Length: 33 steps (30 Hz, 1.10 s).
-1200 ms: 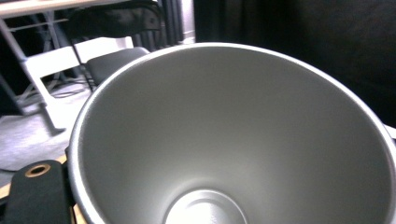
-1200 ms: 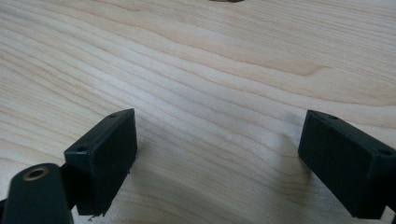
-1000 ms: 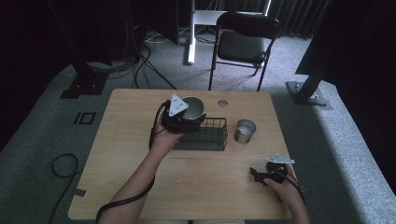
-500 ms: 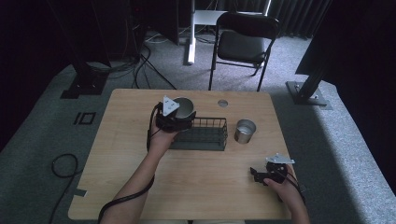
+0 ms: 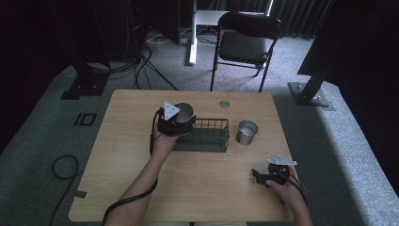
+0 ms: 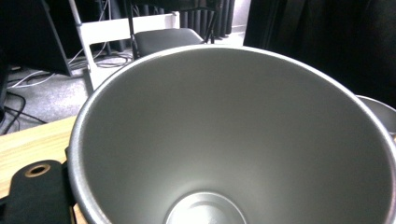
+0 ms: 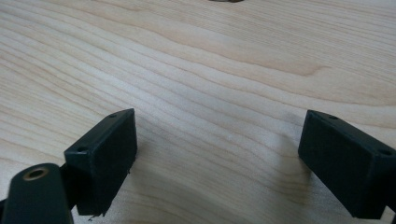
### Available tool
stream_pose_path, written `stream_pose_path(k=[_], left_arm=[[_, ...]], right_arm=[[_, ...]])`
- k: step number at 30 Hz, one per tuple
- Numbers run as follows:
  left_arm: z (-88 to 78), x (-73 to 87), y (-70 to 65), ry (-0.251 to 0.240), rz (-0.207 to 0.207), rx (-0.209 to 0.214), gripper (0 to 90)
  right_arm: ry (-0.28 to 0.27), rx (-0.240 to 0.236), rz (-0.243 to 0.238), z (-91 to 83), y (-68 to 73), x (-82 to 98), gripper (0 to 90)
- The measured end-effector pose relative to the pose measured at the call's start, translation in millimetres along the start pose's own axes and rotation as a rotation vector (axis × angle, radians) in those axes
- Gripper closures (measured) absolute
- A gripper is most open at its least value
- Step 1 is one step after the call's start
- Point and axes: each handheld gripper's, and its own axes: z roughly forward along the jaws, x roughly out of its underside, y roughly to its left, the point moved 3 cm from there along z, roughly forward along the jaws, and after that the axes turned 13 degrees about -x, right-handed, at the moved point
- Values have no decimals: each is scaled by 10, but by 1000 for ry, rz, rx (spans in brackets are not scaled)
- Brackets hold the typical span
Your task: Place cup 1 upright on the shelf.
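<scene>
Wooden table (image 5: 141, 188): left gripper (image 5: 181, 123) clamps steel cup (image 5: 184, 113) at wire basket (image 5: 207, 141).

A left gripper (image 5: 181, 123) holds a steel cup (image 5: 184, 113) at a wire basket's (image 5: 207, 136) left end. A second cup (image 5: 246, 132) stands just right.

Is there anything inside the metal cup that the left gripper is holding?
Nothing: the left gripper view looks into the cup and shows bare metal walls and a bare bottom. The lowest part of the bottom is cut off by the picture's edge.
</scene>
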Motion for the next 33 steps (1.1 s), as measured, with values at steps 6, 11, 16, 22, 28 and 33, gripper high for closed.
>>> stream_pose_path(k=[6,11,16,22,28,33], left_arm=[[54,92,-23,15,1,-18,144],[97,141,-43,28,-1,-17,144],[133,194,-70,39,16,-23,145],[160,271,-74,44,20,-25,144],[153,278,-72,48,19,-18,143],[144,279,-58,55,13,0,139]], right_arm=[[0,0,0,0,0,0,112],[0,0,0,0,0,0,113],[0,0,0,0,0,0,113],[0,0,0,0,0,0,113],[0,0,0,0,0,0,113],[0,0,-1,0,0,0,113]])
